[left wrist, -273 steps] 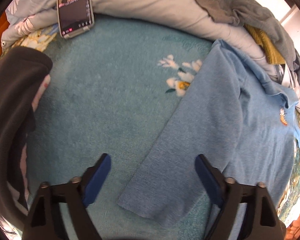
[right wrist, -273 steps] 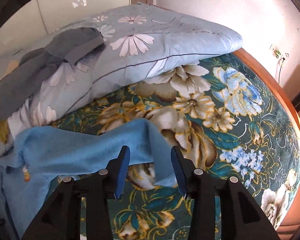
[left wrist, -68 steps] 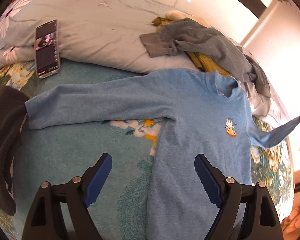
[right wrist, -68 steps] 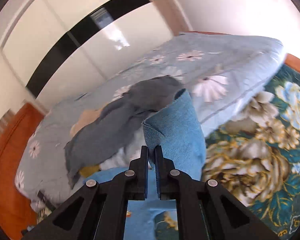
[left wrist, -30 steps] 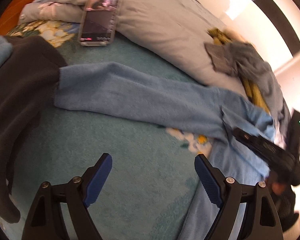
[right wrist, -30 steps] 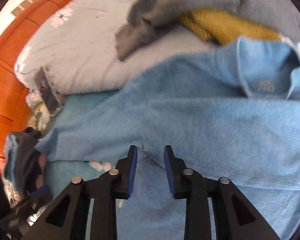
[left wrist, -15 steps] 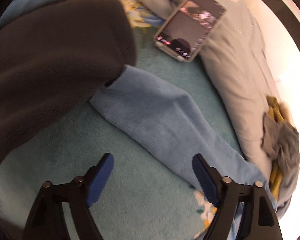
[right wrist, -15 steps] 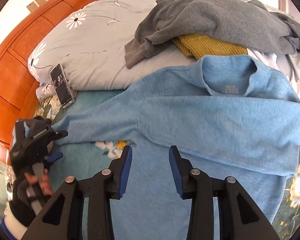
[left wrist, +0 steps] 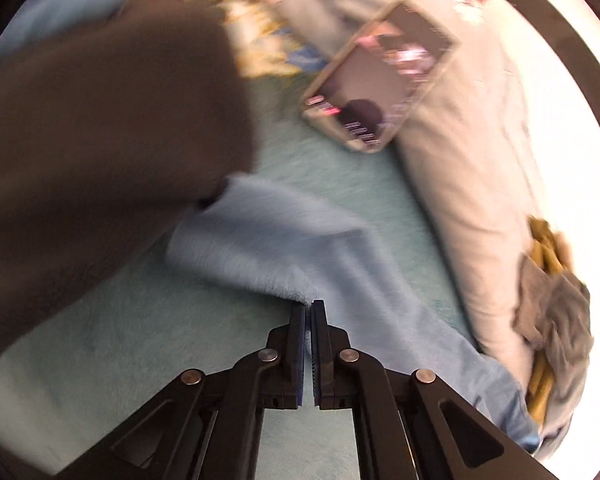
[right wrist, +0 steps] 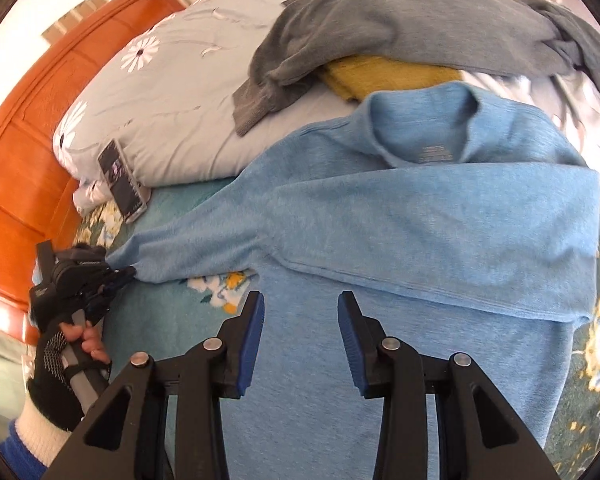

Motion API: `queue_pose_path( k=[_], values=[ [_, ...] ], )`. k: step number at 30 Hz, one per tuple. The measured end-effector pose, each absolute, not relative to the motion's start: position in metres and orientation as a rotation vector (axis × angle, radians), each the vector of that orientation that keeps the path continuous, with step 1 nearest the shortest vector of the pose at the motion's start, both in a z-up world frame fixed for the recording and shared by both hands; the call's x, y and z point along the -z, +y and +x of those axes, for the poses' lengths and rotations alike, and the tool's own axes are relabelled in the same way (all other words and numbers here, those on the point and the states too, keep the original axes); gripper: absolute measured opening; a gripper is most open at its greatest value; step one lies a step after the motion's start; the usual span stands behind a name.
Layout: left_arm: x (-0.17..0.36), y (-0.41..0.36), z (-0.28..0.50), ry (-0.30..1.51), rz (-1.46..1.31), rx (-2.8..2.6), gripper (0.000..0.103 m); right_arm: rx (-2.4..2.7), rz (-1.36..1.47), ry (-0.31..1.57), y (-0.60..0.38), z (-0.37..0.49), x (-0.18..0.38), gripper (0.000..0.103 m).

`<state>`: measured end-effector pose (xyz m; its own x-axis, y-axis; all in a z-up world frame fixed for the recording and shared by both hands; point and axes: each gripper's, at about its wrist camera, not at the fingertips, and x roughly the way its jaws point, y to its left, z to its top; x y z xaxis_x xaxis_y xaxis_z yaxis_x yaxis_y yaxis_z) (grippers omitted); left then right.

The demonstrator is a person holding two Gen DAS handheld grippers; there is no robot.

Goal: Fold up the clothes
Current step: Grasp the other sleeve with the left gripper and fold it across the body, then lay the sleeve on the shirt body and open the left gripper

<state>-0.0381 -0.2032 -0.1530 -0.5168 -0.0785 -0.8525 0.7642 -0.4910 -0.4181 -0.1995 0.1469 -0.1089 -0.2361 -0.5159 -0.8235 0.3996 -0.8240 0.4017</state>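
A light blue long-sleeved sweater (right wrist: 420, 240) lies flat on the bed, its right sleeve folded across the chest. Its left sleeve (left wrist: 284, 256) stretches out toward the bed's left side. My left gripper (left wrist: 309, 308) is shut on the sleeve's near edge, close to the cuff; it also shows in the right wrist view (right wrist: 112, 276) at the sleeve's end. My right gripper (right wrist: 300, 320) is open and empty, hovering over the sweater's body below the folded sleeve.
A dark brown garment (left wrist: 92, 152) lies left of the cuff. A phone (left wrist: 380, 76) leans on a grey floral pillow (right wrist: 172, 112). A grey sweater (right wrist: 420, 20) and a yellow garment (right wrist: 384, 76) lie piled behind the collar. An orange headboard (right wrist: 28, 152) stands at left.
My left gripper has moved in onto the left sleeve and shut on its edge. My right gripper stays open over the sweater, slightly closer.
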Motion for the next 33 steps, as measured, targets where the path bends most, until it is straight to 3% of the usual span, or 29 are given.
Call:
queue_pose_path(
  k=[8, 13, 17, 25, 26, 28, 29, 30, 33],
  values=[
    [0.068, -0.119, -0.066, 0.762, 1.102, 2.537, 0.003, 2.155, 1.44, -0.259, 0.192, -0.201, 0.106, 0.039],
    [0.034, -0.025, -0.097, 0.567, 1.186, 2.897, 0.003, 2.209, 1.462, -0.369, 0.233, -0.201, 0.111, 0.039],
    [0.047, 0.035, -0.106, 0.473, 1.362, 3.003, 0.003, 2.252, 1.486, -0.452, 0.262, -0.2, 0.116, 0.039],
    [0.103, 0.093, -0.107, 0.519, 1.744, 2.894, 0.004, 2.292, 1.523, -0.519, 0.294, -0.198, 0.124, 0.039],
    [0.105, 0.099, -0.104, 0.513, 1.765, 2.889, 0.008, 2.291, 1.525, -0.522, 0.295, -0.198, 0.125, 0.039],
    [0.11, 0.106, -0.104, 0.488, 1.814, 2.887, 0.032, 2.293, 1.53, -0.522, 0.297, -0.199, 0.126, 0.039],
    [0.111, 0.108, -0.104, 0.499, 1.835, 2.897, 0.054, 2.293, 1.531, -0.526, 0.297, -0.2, 0.127, 0.039],
    [0.112, 0.11, -0.103, 0.514, 1.855, 2.907, 0.059, 2.293, 1.529, -0.532, 0.296, -0.201, 0.127, 0.04],
    [0.103, 0.105, -0.093, 0.521, 1.874, 2.929, 0.06, 2.279, 1.513, -0.552, 0.291, -0.205, 0.128, 0.04]
  ],
)
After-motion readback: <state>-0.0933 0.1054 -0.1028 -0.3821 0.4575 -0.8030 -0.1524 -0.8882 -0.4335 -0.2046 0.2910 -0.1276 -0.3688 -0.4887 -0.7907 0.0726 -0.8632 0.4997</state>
